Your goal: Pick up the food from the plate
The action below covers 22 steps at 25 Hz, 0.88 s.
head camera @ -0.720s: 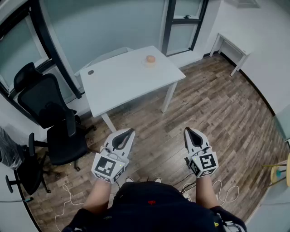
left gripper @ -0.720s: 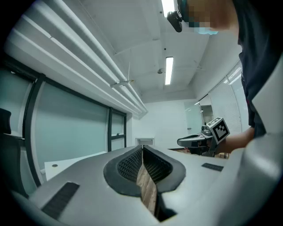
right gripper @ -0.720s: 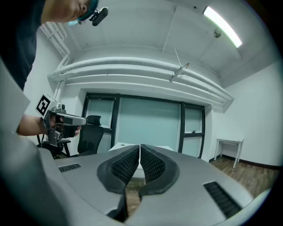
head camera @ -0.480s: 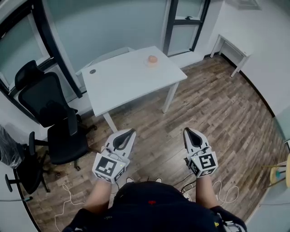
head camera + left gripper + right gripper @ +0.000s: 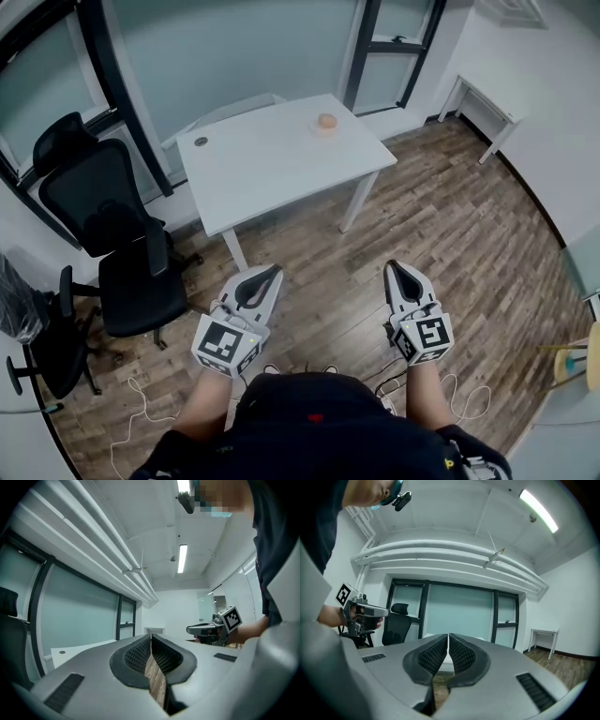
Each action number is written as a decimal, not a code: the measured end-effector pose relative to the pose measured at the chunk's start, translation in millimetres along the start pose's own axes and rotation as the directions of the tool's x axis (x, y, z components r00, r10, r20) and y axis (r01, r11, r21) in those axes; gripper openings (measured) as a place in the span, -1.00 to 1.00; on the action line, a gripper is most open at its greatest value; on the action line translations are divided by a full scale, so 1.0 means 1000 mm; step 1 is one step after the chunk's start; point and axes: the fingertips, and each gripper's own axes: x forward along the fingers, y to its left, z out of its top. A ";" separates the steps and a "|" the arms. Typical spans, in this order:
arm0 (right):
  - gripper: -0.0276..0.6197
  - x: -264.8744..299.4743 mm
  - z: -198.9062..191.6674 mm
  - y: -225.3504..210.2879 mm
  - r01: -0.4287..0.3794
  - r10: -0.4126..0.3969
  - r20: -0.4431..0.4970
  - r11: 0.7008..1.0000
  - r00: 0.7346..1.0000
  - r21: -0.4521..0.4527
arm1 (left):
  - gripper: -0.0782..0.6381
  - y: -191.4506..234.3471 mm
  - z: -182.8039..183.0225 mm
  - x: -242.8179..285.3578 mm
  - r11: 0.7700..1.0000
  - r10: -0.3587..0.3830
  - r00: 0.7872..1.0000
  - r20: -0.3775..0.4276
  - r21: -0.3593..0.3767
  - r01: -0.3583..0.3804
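A wood-plank floor [image 5: 469, 225] spreads beneath a smooth white table [image 5: 262, 164], well ahead of both grippers. Near its far edge sits the food [image 5: 326, 121], a small round orange lump. Its plate [image 5: 317, 127] is only a faint pale ring, perhaps clear. Black office chairs [image 5: 112, 234] crowd the left. The left gripper [image 5: 270, 272] and right gripper [image 5: 393, 267] are clenched on nothing, ribbed dark pads meeting.

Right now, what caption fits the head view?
Left gripper and right gripper shut, empty, far from food on white table.
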 end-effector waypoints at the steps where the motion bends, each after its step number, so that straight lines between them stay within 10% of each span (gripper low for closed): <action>1: -0.82 0.003 0.000 0.006 0.002 -0.002 -0.004 1.000 1.000 -0.007 | -0.70 0.005 -0.002 -0.004 1.000 -0.005 1.000 0.002 -0.004 0.005; 22: -0.82 0.072 -0.043 0.022 0.009 -0.009 -0.083 1.000 0.996 -0.001 | -0.70 0.043 -0.043 0.036 0.987 -0.160 0.985 -0.062 0.013 0.161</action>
